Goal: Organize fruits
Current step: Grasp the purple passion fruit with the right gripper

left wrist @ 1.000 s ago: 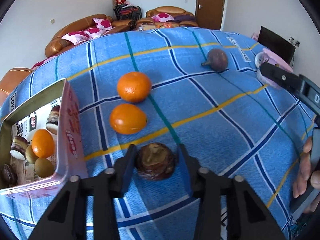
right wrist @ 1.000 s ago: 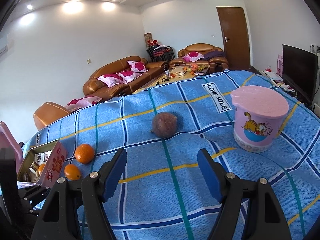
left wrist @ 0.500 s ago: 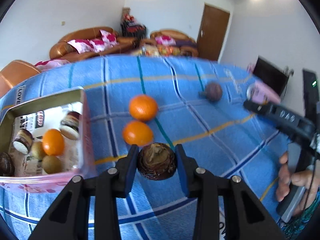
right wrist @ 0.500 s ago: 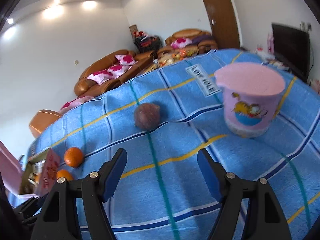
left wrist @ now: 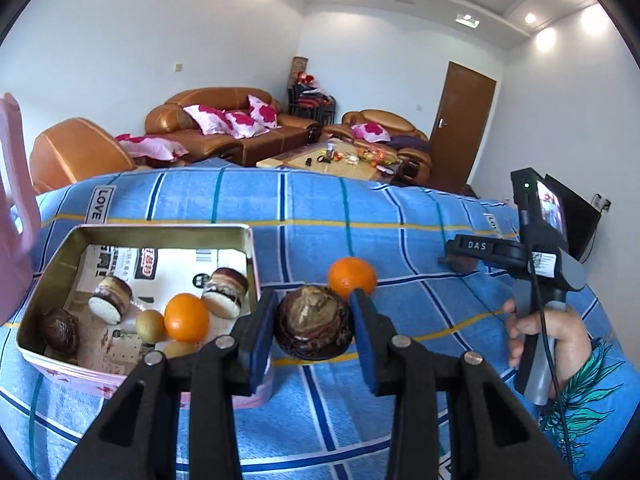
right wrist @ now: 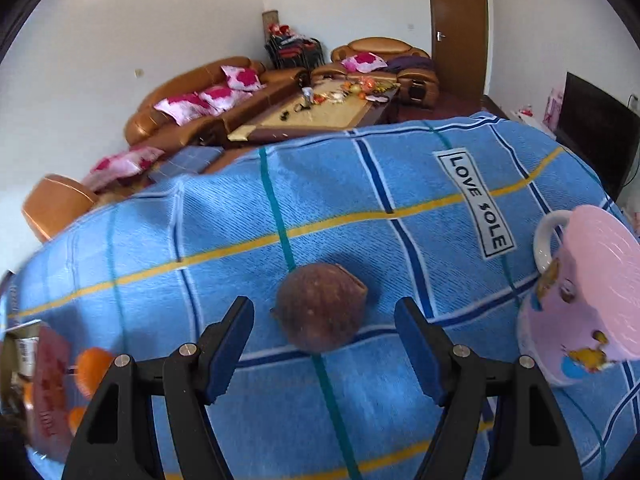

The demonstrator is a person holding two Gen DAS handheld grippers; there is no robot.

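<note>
My left gripper (left wrist: 314, 328) is shut on a dark brown fruit (left wrist: 314, 326) and holds it above the blue cloth, just right of the open tin box (left wrist: 160, 234). Inside the box lie an orange (left wrist: 186, 317), small green fruits (left wrist: 150, 325) and dark fruits cut in half (left wrist: 224, 291). Another orange (left wrist: 352, 277) rests on the cloth behind the held fruit. In the right wrist view my right gripper (right wrist: 324, 344) stands open, its fingers either side of a brown round fruit (right wrist: 320, 310) lying on the cloth, not touching it.
A pink mug (right wrist: 588, 292) with a cartoon print stands at the right of the cloth. A hand (left wrist: 552, 336) holds the right gripper's handle in the left wrist view. Sofas (left wrist: 224, 128) and a low table (right wrist: 320, 114) fill the room behind.
The left gripper has lifted the dark brown fruit off the cloth and carried it toward the tin box. The right gripper has closed in on the brown round fruit, which now sits between its fingers.
</note>
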